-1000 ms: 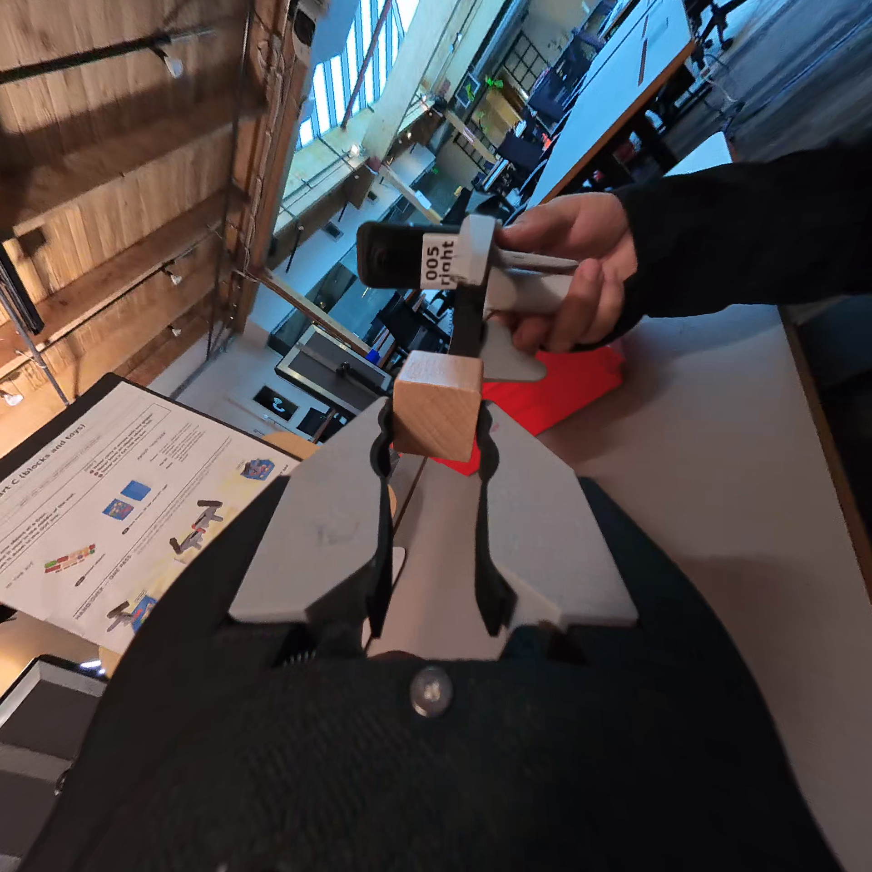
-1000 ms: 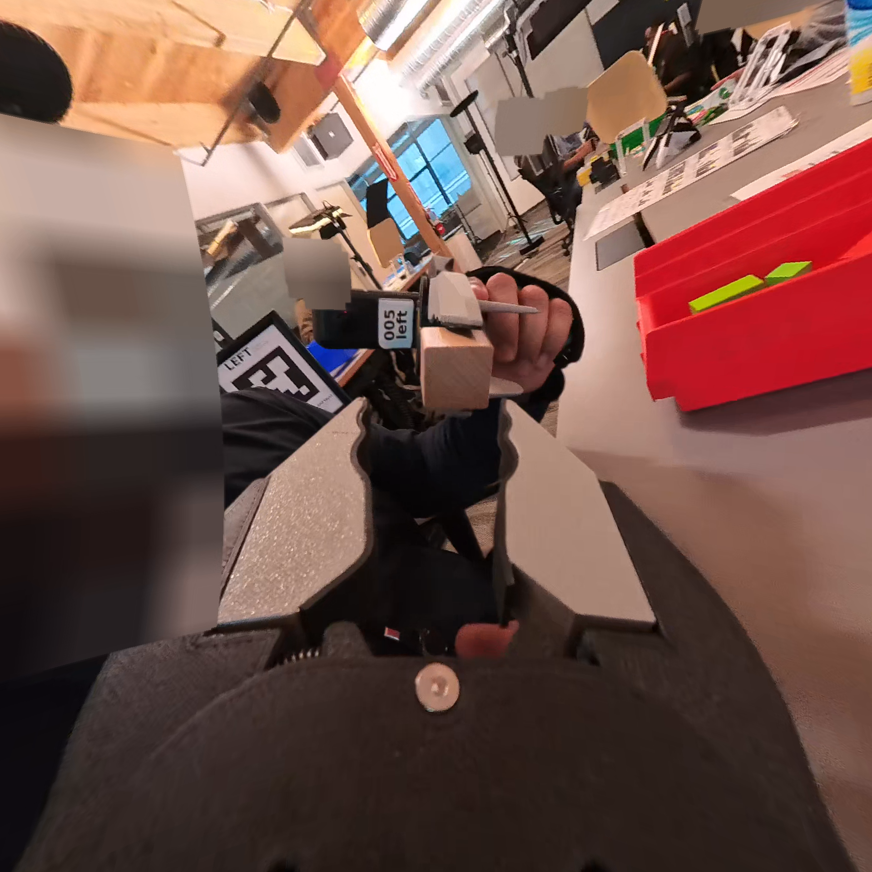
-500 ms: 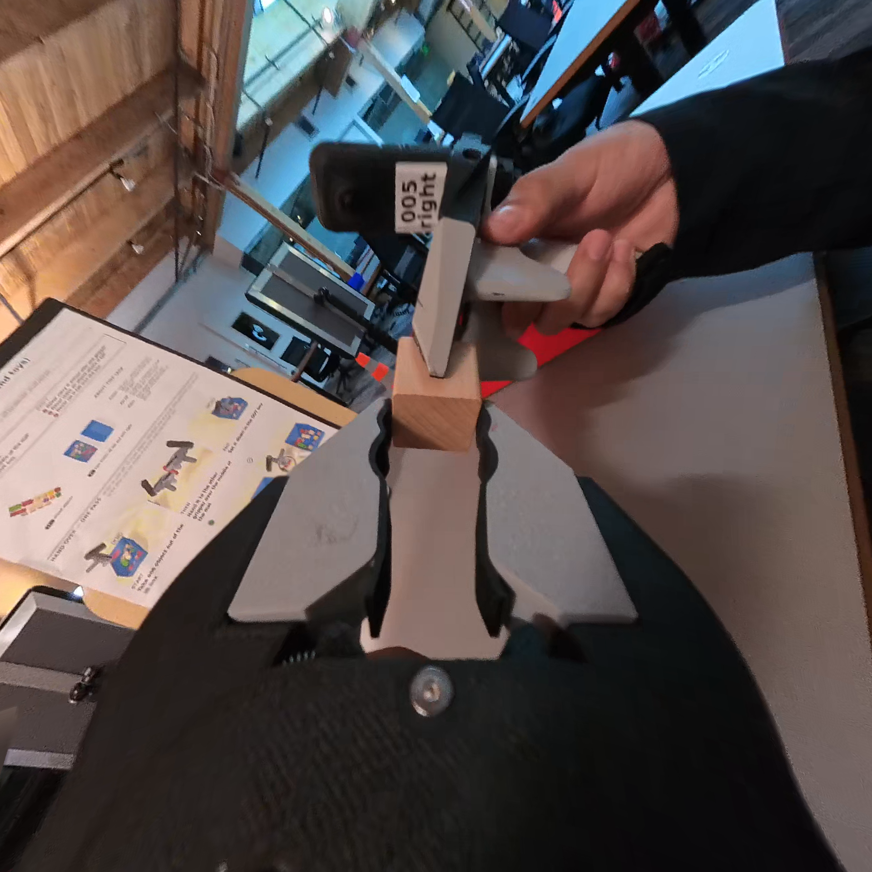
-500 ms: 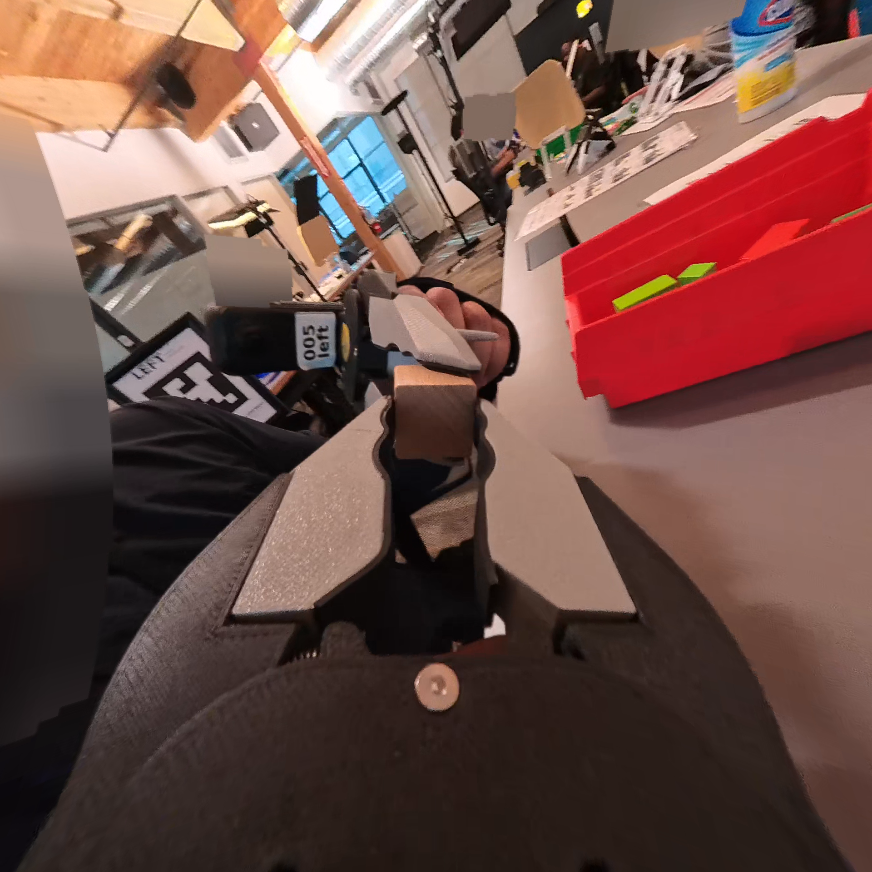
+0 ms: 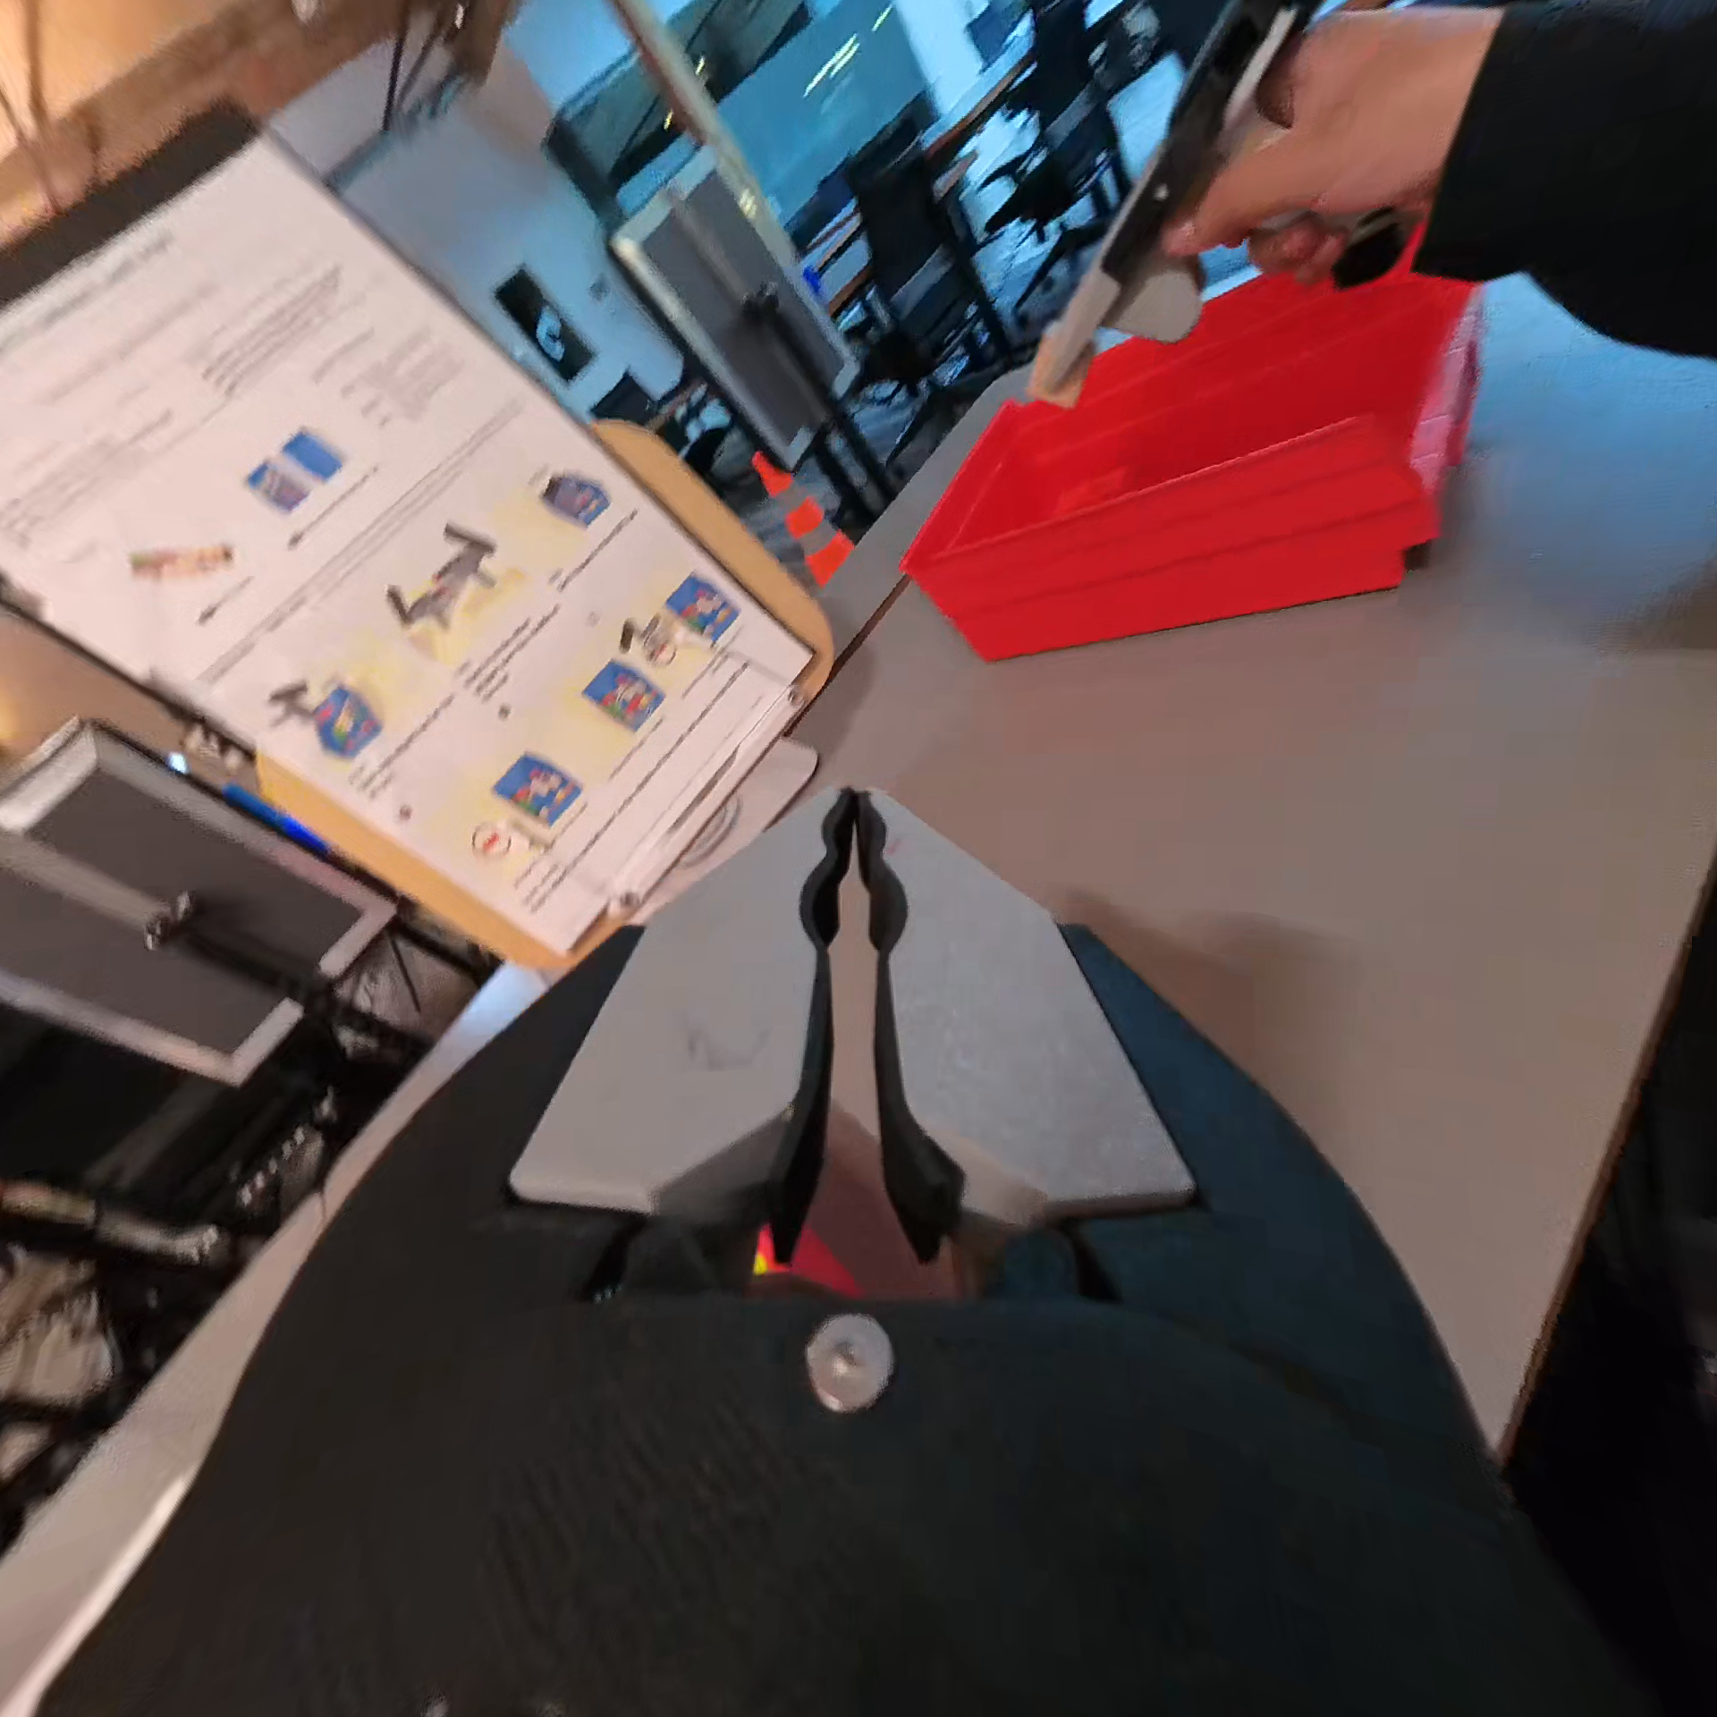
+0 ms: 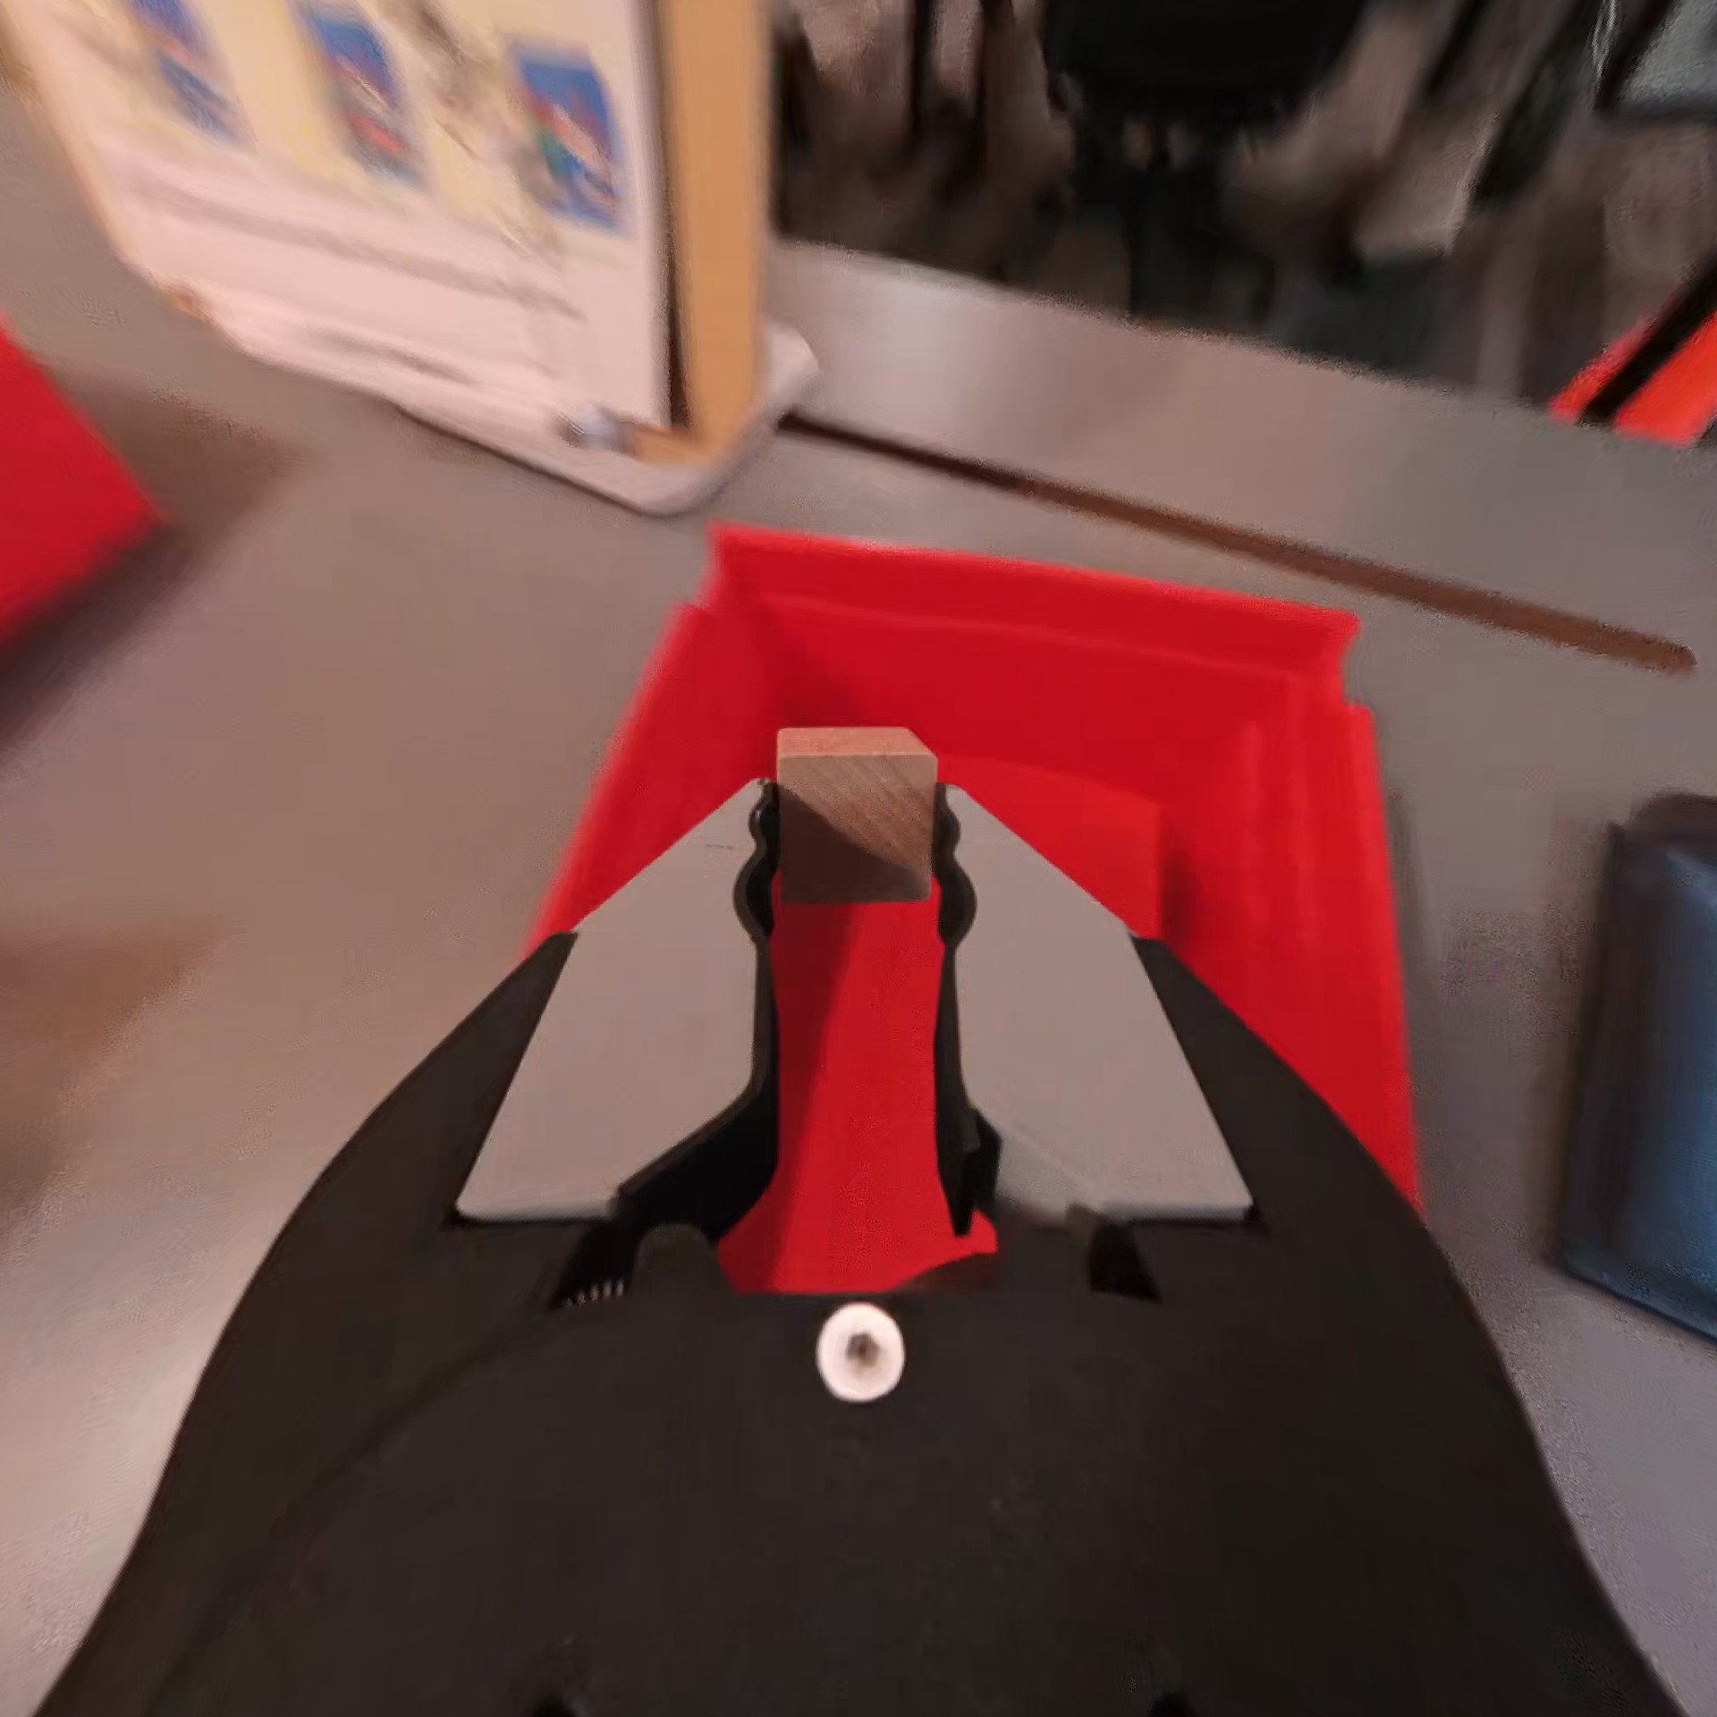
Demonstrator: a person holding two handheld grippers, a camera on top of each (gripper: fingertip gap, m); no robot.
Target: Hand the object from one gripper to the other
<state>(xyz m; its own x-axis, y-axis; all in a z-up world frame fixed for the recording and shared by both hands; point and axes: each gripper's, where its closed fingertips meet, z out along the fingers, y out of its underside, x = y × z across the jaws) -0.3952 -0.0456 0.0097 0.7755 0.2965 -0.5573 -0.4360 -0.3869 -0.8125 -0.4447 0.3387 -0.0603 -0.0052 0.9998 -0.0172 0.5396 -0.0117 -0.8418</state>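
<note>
My right gripper [image 6: 853, 836] is shut on a plain wooden cube [image 6: 855, 818]; both pads press its sides. It hangs over a red bin [image 6: 1254, 706] on the grey table. My left gripper [image 5: 853, 818] is shut with nothing between its pads, low over the grey table [image 5: 1254, 836]. In the left wrist view the right gripper [image 5: 1106, 307] shows at the top right in a person's hand [image 5: 1347, 139], over the red bin [image 5: 1180, 548], with a bit of the cube [image 5: 1055, 386] at its tips.
An instruction sheet on a wooden stand [image 5: 390, 520] stands at the table's far left edge; it also shows in the right wrist view [image 6: 418, 186]. A dark blue object [image 6: 1644, 1050] lies right of the bin. Another red bin's corner [image 6: 56, 492] is at the left. My hands' fingertips stand some 40 cm from each other. The right tips stand about 30 cm off the dark blue object [image 6: 1644, 1050].
The wooden cube passed from my left gripper to my right. The left pads let go, drew back and closed on air. The right gripper carried the cube over the red bin.
</note>
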